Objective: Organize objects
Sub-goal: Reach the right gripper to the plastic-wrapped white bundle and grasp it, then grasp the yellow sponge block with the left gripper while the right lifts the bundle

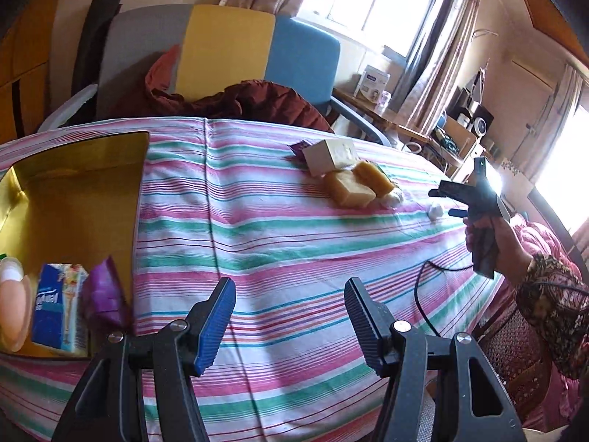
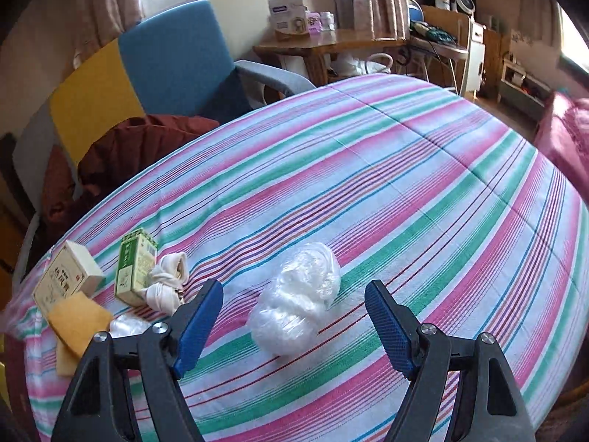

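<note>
Right tongs (image 2: 294, 316) hang released over the plastic bag (image 2: 294, 298) on the striped desk (image 2: 405, 184); left tongs (image 1: 291, 316) gape empty beside the gold box (image 1: 73, 191).

A gold-lined box (image 1: 73, 191) sat open at the left edge of the striped cloth (image 2: 405, 184). Inside the gold-lined box stood a blue carton (image 1: 55, 305), with a purple packet (image 1: 105, 294) just right of it and a pale round item (image 1: 13, 309) left of it. Well right of the gold-lined box lay two yellow soap blocks (image 1: 359, 184), a cream box (image 2: 68, 276), a green box (image 2: 134, 265), a knotted white cloth (image 2: 167, 283) and a crumpled clear plastic bag (image 2: 294, 302).
</note>
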`<state>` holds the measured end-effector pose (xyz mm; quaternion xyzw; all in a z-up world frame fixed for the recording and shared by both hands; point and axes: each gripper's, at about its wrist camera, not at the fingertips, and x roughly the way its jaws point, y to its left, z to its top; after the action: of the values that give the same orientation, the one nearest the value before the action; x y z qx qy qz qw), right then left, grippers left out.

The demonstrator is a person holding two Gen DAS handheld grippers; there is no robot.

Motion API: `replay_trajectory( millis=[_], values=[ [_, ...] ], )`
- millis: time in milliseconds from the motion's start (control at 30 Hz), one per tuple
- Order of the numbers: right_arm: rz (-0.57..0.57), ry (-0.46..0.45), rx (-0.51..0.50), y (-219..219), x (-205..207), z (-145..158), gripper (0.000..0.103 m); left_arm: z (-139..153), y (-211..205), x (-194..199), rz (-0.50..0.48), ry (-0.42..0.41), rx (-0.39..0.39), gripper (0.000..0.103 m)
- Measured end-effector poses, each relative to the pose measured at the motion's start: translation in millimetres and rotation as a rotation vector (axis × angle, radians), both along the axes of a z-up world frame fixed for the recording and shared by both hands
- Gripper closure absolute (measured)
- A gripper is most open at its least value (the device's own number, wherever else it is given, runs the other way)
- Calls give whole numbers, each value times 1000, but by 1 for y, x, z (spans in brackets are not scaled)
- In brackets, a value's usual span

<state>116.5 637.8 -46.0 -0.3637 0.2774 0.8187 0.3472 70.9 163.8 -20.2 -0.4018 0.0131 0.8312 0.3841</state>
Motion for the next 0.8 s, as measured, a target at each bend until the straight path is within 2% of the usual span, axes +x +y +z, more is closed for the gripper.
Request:
replay_trajectory(
  millis=[167,233,400,433,467,667,800],
  values=[
    [-16,19,-115,20,-4,-15,42,-3,22,-7,-36,-32,-6,41],
    [-18,18,-145,22,-5,-19,44,-4,32,-11,-50,-45,0,41],
    [4,-3,-146,15,-11,-20,53,-6,63,-18,-93,-62,-11,41],
    [11,-17,-138,12,-13,-20,56,-6,67,-19,-98,-63,-11,41],
    [21,-27,-133,11,-15,-20,64,-6,73,-20,-102,-65,-10,41],
    [87,-24,-140,-1,-23,-16,65,-8,108,-26,-136,-72,-25,41],
    [158,-19,-37,-21,-32,2,65,-14,139,-35,-139,-75,-72,35]
  ],
)
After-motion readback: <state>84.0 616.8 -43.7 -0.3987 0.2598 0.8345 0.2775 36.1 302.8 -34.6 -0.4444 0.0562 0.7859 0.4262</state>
